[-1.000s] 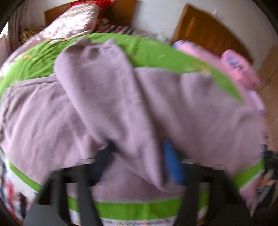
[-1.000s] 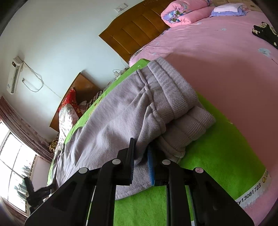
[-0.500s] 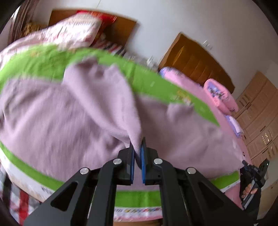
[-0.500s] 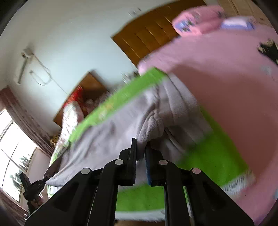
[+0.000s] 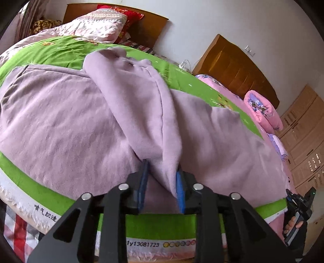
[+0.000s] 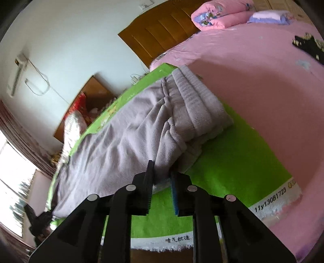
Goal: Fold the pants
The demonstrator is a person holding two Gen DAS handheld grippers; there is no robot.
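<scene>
Left gripper (image 5: 162, 180): my jaws stand partly apart, with a hanging fold of the pants (image 5: 81, 121) draped down between them. The cloth rests against the right blue pad (image 5: 179, 190); there is a gap to the left pad, so I am not pinching it.

Right gripper (image 6: 162, 180): my jaws are also partly apart. A bunched edge of the pants (image 6: 125, 145) near the waistband (image 6: 198, 101) sits between the fingertips, but I cannot tell whether either pad touches it.

Pants: lilac, soft cloth, spread lengthwise on the green cloth (image 5: 50, 52). One leg is lifted in a ridge that runs from my left gripper toward the far edge. The ribbed waistband lies doubled over at the end by my right gripper.

Writing: the white hem of the green cloth (image 6: 232, 161) reads "11y13081723" beside a row of small coloured dots; four Chinese characters are printed on another stretch of the hem.

Pose: both grippers point across the bed, low over the near hem of the green cloth. My right hand (image 5: 293, 224) shows at the edge of the left view, wrapped round its handle.

Surroundings: pink bedsheet (image 6: 263, 70) under the green cloth, rolled pink quilt (image 6: 220, 12) by the wooden headboard (image 6: 162, 34).
</scene>
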